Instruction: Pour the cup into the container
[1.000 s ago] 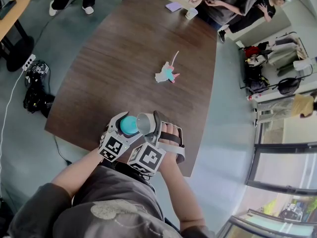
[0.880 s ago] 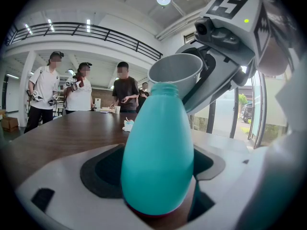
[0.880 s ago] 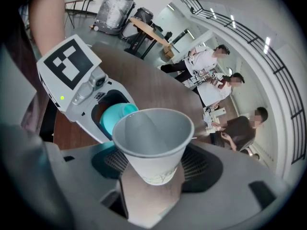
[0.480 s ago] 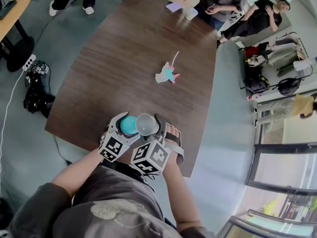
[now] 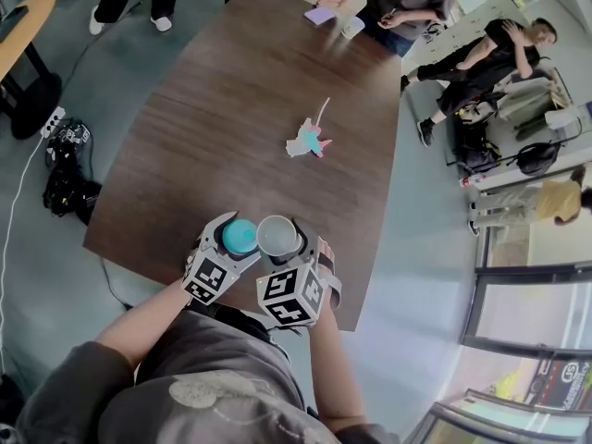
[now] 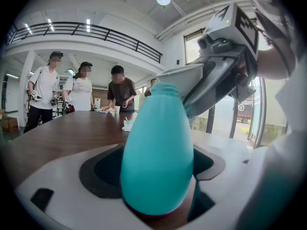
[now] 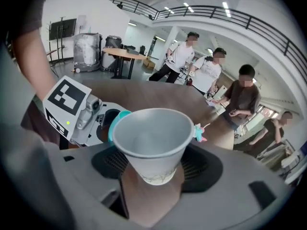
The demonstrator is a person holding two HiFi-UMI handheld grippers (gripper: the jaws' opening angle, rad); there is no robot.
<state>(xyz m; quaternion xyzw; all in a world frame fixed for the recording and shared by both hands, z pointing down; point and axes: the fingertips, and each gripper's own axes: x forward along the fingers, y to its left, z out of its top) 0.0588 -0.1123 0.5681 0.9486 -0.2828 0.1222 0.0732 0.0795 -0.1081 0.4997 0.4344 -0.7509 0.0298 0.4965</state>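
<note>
A teal bottle-shaped container (image 5: 240, 237) stands near the table's front edge, and my left gripper (image 5: 231, 240) is shut on it. In the left gripper view the container (image 6: 157, 152) fills the space between the jaws, its mouth upward. My right gripper (image 5: 282, 240) is shut on a white paper cup (image 5: 277, 235) right beside the container, touching or nearly so. The cup's mouth faces up and slightly toward the container. In the right gripper view the cup (image 7: 152, 140) looks empty inside, with the container's teal rim (image 7: 114, 122) just behind it.
The dark wooden table (image 5: 240, 109) stretches away from me. A small pastel toy (image 5: 308, 141) lies at its middle. A white cup (image 5: 352, 28) and a purple item (image 5: 323, 14) sit at the far end, where several people stand. Bags and cables (image 5: 65, 169) lie on the floor at left.
The cup was tipped on its side over the container's mouth; my right gripper has rolled it back so its mouth faces up. The left gripper and the container stayed put.
</note>
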